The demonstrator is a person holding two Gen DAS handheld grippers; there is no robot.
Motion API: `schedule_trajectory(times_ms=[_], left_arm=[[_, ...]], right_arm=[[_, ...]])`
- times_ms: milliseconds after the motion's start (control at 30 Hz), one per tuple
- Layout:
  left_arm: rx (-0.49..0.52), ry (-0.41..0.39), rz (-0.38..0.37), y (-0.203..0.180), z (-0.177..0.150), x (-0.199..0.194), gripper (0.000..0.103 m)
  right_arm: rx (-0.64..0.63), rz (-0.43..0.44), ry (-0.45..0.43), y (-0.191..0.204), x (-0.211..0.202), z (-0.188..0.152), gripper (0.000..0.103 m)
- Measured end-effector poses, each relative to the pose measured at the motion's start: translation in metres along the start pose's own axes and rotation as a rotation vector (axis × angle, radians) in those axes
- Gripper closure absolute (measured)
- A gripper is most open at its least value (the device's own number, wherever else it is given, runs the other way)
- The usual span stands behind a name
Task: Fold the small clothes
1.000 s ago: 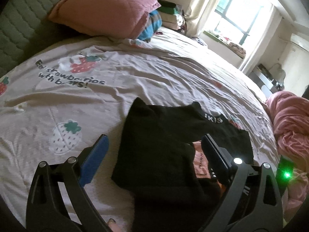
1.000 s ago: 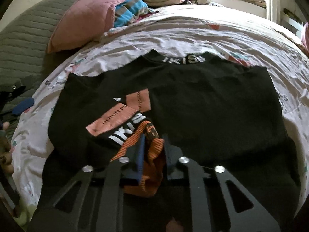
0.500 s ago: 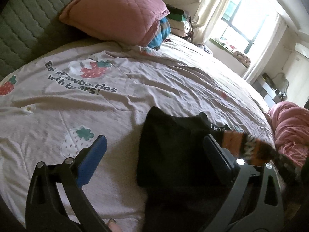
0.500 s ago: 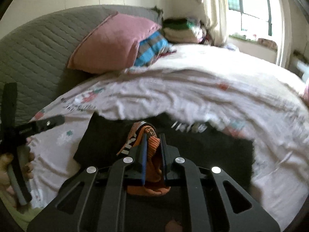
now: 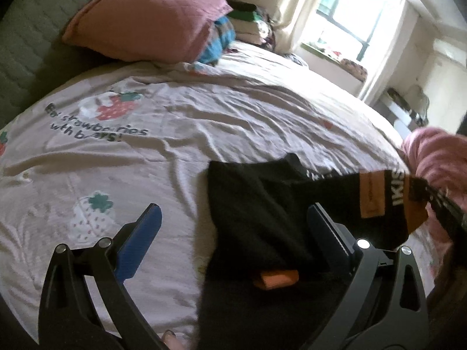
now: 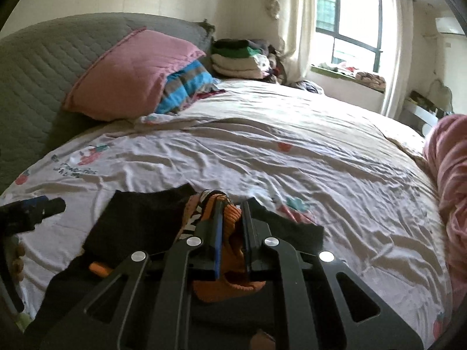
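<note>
A small black top (image 5: 262, 204) with orange patches and white lettering lies on the strawberry-print sheet. My right gripper (image 6: 232, 207) is shut on its orange ribbed cuff (image 6: 230, 221) and holds that part lifted above the rest of the black top (image 6: 137, 221). In the left wrist view the raised orange-and-black sleeve (image 5: 382, 195) stretches up to the right, pinched by the right gripper's black fingers (image 5: 443, 207). My left gripper (image 5: 233, 221) hovers open low over the top's left edge, nothing between its blue pads. It shows again at the left of the right wrist view as the left gripper (image 6: 32, 210).
A pink pillow (image 6: 131, 73) and a striped blue one (image 6: 186, 84) lean on the grey quilted headboard (image 6: 38, 67). Folded clothes (image 6: 239, 58) are stacked at the far corner by the window. A pink blanket (image 6: 449, 180) is bunched at the bed's right edge.
My right gripper has risen with the orange cuff, pulling the sleeve up off the top. The left gripper stayed open over the left edge of the top.
</note>
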State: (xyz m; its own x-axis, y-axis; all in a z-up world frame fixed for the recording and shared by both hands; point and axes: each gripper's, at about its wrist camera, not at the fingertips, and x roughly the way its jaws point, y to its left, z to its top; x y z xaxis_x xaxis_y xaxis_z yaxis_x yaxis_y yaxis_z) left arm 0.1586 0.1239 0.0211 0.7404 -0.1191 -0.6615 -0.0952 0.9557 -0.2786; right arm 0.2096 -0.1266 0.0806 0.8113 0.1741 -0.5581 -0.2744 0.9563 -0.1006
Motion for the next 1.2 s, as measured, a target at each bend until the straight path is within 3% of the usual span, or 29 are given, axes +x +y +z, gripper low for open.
schedule_trajectory(times_ms=[300, 600, 1067, 1167, 1200], left_arm=[[0.132, 0.036, -0.006, -0.033, -0.013, 0.022, 0.01], [0.187, 0.062, 0.0, -0.044, -0.022, 0.035, 0.011], [0.195, 0.071, -0.035, -0.051, -0.023, 0.038, 0.015], [0.192, 0.077, -0.051, -0.052, -0.024, 0.04, 0.029], [0.194, 0.083, -0.053, -0.052, -0.024, 0.042, 0.029]], right_arm=[[0.018, -0.069, 0.064, -0.017, 0.014, -0.024, 0.093], [0.032, -0.108, 0.114, -0.027, 0.029, -0.039, 0.093], [0.074, -0.148, 0.175, -0.037, 0.048, -0.057, 0.086], [0.091, -0.147, 0.169, -0.04, 0.046, -0.058, 0.085], [0.093, -0.14, 0.168, -0.04, 0.045, -0.059, 0.085]])
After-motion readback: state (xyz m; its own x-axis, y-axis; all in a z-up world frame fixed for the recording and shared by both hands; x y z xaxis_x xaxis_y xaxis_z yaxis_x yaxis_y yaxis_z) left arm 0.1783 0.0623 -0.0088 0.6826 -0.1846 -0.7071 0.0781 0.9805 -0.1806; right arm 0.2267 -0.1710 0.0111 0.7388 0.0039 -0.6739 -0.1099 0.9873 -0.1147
